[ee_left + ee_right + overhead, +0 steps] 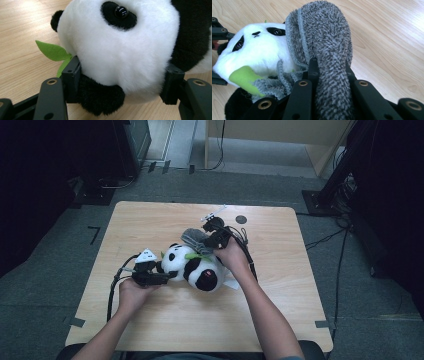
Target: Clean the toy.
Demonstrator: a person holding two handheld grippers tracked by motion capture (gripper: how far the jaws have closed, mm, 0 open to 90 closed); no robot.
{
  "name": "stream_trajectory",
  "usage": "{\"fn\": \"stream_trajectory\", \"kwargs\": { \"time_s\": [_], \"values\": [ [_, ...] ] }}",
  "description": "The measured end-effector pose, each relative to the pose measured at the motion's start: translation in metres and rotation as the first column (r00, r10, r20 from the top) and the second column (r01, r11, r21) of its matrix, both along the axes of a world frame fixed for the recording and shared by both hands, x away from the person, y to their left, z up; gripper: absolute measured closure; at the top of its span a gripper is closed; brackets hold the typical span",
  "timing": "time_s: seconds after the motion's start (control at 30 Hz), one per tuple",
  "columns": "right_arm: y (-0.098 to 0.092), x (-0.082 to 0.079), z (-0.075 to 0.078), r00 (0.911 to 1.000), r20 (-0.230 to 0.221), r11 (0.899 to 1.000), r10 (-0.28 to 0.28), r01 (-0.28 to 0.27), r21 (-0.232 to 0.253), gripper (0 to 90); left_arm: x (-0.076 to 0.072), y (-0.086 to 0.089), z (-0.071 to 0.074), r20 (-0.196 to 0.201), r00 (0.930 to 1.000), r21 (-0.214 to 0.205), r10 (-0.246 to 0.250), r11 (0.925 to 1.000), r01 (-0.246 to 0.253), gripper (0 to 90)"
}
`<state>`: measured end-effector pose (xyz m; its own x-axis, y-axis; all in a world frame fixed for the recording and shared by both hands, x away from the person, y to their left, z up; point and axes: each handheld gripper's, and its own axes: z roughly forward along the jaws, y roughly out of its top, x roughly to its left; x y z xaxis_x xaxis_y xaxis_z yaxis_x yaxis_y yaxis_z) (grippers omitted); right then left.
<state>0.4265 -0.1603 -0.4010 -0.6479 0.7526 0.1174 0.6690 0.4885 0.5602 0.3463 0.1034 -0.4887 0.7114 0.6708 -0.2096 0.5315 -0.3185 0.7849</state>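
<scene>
High view: table [150, 220] evenly lit from above, soft short shadows, room around it dim to near black at both sides; picture soft and low in detail. Left gripper view: bright, sharp on the panda [120, 50] fur, small glare spot on its eye, near jaws slightly soft. Right gripper view: grey cloth [324, 37] crisp, wood washed out by glare top right.

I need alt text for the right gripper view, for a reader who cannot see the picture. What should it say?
The right gripper is shut on a fuzzy grey cloth, which rises between its black jaws and drapes against the white head of a plush panda lying on a light wooden table. A green felt leaf sticks out below the panda's face.
</scene>
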Motion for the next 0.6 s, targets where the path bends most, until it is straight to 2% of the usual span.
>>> {"fn": "stream_trajectory", "kwargs": {
  "time_s": [0.1, 0.23, 0.33, 0.43, 0.6],
  "values": [
    [-0.006, 0.0, 0.003, 0.9997, 0.019, 1.0, -0.013, 0.013, -0.018, 78.1, 0.0, 0.001, 0.0, -0.002, 1.0, -0.003, 0.0, 1.0, 0.0, 34.6],
    [-0.014, 0.001, 0.007, 0.9991, 0.029, 0.999, -0.031, 0.032, -0.015, 78.2, 0.0, 0.001, 0.0, -0.003, 1.0, -0.001, 0.001, 1.0, -0.001, 33.7],
    [-0.021, 0.001, 0.016, 0.996, 0.065, 0.998, -0.062, 0.063, -0.015, 78.3, -0.002, 0.001, -0.002, 0.005, 1.0, 0.001, 0.006, 1.0, -0.006, 32.8],
    [-0.029, -0.001, 0.026, 0.9928, 0.097, 0.998, -0.07, 0.069, 0.009, 78.3, -0.003, 0.001, -0.002, 0.007, 1.0, 0.0, 0.006, 1.0, -0.006, 32.7],
    [-0.039, -0.008, 0.048, 0.9873, 0.138, 0.993, -0.078, 0.066, 0.095, 78.3, -0.002, 0.001, -0.002, -0.002, 1.0, -0.007, 0.007, 1.0, -0.007, 32.1]
  ]
}}
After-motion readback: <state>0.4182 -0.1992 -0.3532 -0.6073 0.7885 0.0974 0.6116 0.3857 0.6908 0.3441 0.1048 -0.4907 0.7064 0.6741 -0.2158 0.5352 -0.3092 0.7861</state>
